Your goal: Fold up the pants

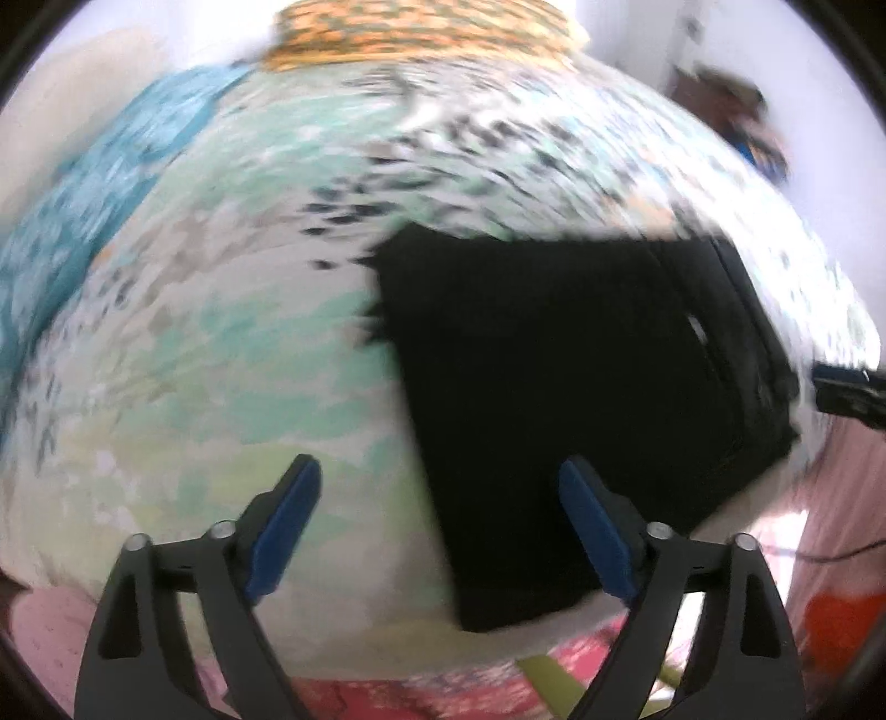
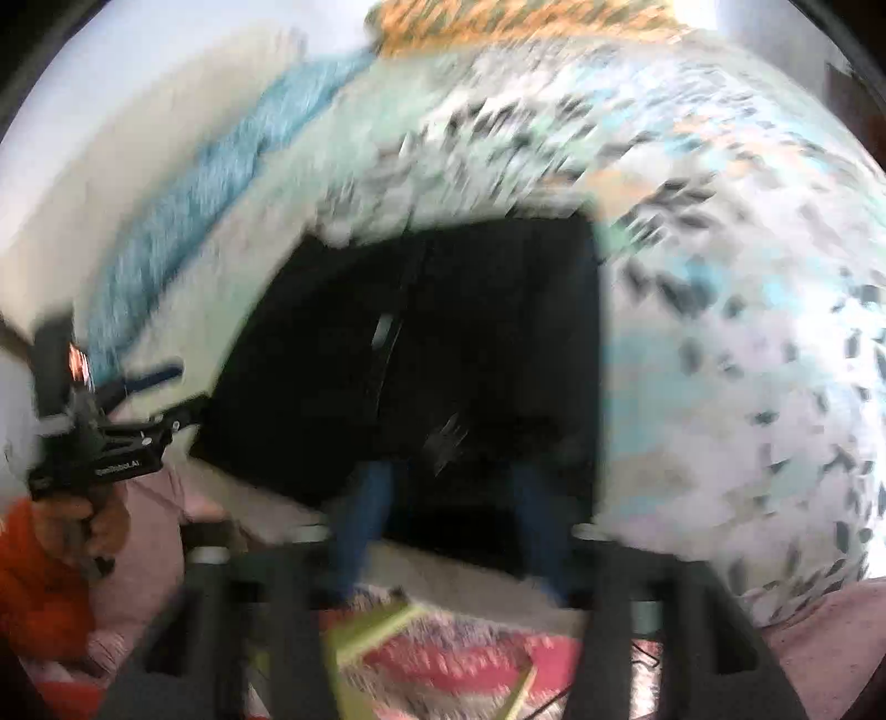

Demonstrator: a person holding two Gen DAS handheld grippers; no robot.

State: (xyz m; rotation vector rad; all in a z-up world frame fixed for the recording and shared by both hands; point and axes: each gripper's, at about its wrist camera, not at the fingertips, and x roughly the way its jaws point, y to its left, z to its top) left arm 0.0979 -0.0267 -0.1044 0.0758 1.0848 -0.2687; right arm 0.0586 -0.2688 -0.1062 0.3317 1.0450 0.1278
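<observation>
- My left gripper (image 1: 437, 531) stands released, its blue pads (image 1: 285, 526) wide apart with nothing between them; below it lies pale bedsheet (image 1: 194, 360) and the near left edge of the pants.
- My right gripper (image 2: 451, 526) is likewise released, jaws wide; its blue fingers (image 2: 362, 515) are blurred and nothing is gripped.
- Writing: white lettering shows on the side of the left gripper (image 2: 119, 443) in the right wrist view; blur leaves it unreadable.
- A hand (image 2: 91, 526) with an orange sleeve (image 2: 33, 570) holds that tool at the left.
- The black pants (image 1: 581, 399) lie folded flat in a compact block on the bed, just beyond both grippers, right of centre in the left view and centred ahead (image 2: 443, 343) in the right view.
- The block's long axis runs near to far, slightly tilted; a small pale tag (image 2: 382, 332) sits along a seam.
- Far side: a blue cloth (image 1: 111, 183) at far left, an orange patterned cloth (image 1: 421, 27) at the far end.
</observation>
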